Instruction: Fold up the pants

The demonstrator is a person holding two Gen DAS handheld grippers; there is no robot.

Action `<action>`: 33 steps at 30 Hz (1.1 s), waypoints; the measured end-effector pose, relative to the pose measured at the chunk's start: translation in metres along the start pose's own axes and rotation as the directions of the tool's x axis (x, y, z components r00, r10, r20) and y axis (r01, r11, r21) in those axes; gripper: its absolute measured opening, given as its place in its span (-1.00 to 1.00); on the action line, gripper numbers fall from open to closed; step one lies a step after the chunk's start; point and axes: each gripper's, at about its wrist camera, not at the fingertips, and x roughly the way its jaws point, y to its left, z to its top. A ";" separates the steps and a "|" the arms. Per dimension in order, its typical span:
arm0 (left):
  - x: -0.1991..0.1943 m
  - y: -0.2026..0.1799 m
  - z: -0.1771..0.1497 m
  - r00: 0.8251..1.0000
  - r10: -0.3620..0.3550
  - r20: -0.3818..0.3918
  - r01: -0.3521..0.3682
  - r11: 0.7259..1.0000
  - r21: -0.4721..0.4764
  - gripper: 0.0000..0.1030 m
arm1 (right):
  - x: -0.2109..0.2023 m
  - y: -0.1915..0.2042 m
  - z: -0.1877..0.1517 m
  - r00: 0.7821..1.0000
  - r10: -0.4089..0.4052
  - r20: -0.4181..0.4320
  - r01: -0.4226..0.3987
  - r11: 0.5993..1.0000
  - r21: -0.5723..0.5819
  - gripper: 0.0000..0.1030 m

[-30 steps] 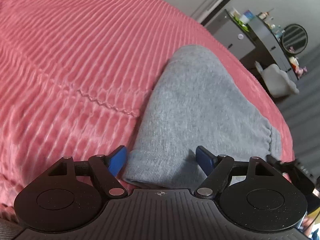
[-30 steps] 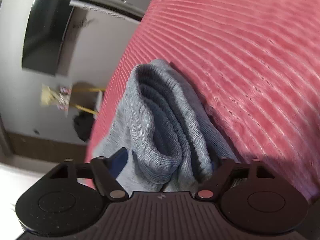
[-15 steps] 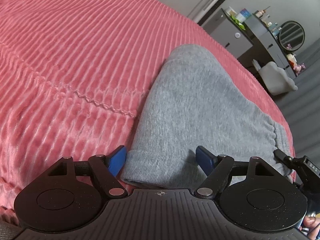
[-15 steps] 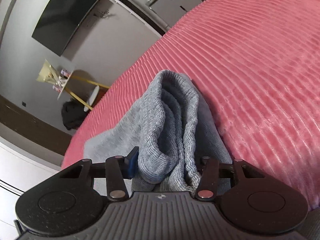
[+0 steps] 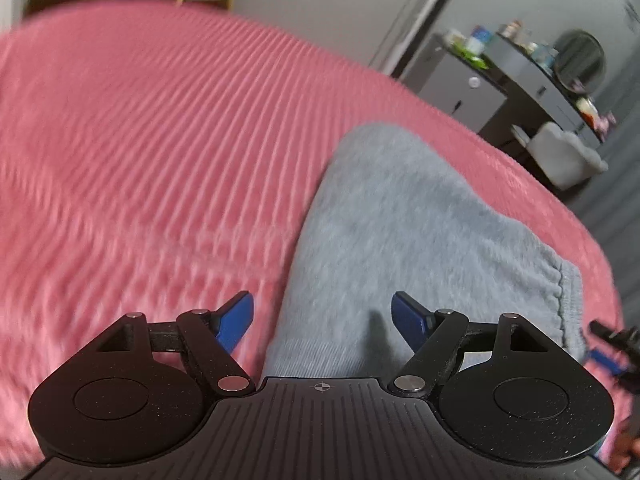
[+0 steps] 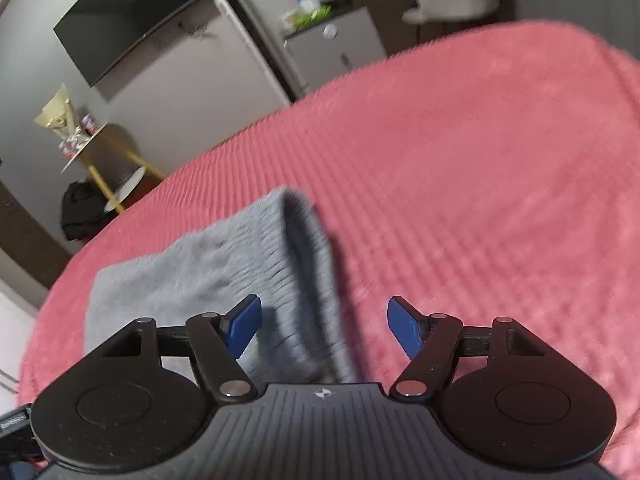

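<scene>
The grey pants lie folded in a compact pile on the pink ribbed bedspread. My left gripper is open, its blue fingertips just above the near cuff end of the pile, holding nothing. In the right wrist view the pants show their ribbed waistband edge. My right gripper is open and empty above that edge. The other gripper's tip shows at the right edge of the left wrist view.
The bedspread spreads wide around the pile. Beyond the bed stand a grey cabinet, a dark dresser with a round mirror, a white chair, a wall television and a small side table.
My right gripper has opened and let go of the waistband, which has dropped flat. Both grippers have lifted back from the pile; both views are blurred by motion.
</scene>
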 end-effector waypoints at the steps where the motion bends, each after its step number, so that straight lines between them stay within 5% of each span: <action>1: 0.001 -0.010 0.004 1.000 0.016 0.019 -0.017 0.999 0.047 0.58 | -0.004 0.002 0.001 0.999 -0.007 0.031 0.008 1.000 -0.019 0.37; 5: 0.017 -0.051 0.022 0.998 0.038 0.056 -0.048 0.978 0.203 0.58 | -0.008 0.027 -0.004 0.993 0.014 0.116 0.003 0.990 -0.143 0.36; 10: 0.055 -0.092 0.039 0.996 0.065 0.056 -0.079 0.951 0.300 0.58 | 0.036 0.040 -0.019 1.000 0.004 0.020 0.001 0.973 -0.232 0.38; 14: 0.089 -0.095 0.048 0.985 0.166 0.051 -0.173 0.921 0.349 0.64 | 0.054 0.012 -0.019 0.998 0.048 -0.040 -0.050 0.997 -0.064 0.59; 18: 0.101 -0.079 0.053 0.990 0.140 0.032 -0.142 0.918 0.369 0.78 | 0.062 -0.003 -0.017 0.993 0.095 -0.071 -0.095 0.995 0.014 0.70; 24: 0.083 -0.040 0.056 0.995 0.065 -0.072 -0.052 0.986 0.160 0.79 | 0.072 -0.018 -0.014 0.983 0.148 -0.111 -0.137 0.986 0.096 0.86; 33: 0.038 -0.007 -0.008 0.985 -0.011 -0.172 0.023 0.998 0.065 0.77 | 0.062 -0.028 -0.015 0.976 0.181 -0.125 -0.157 0.971 0.181 0.87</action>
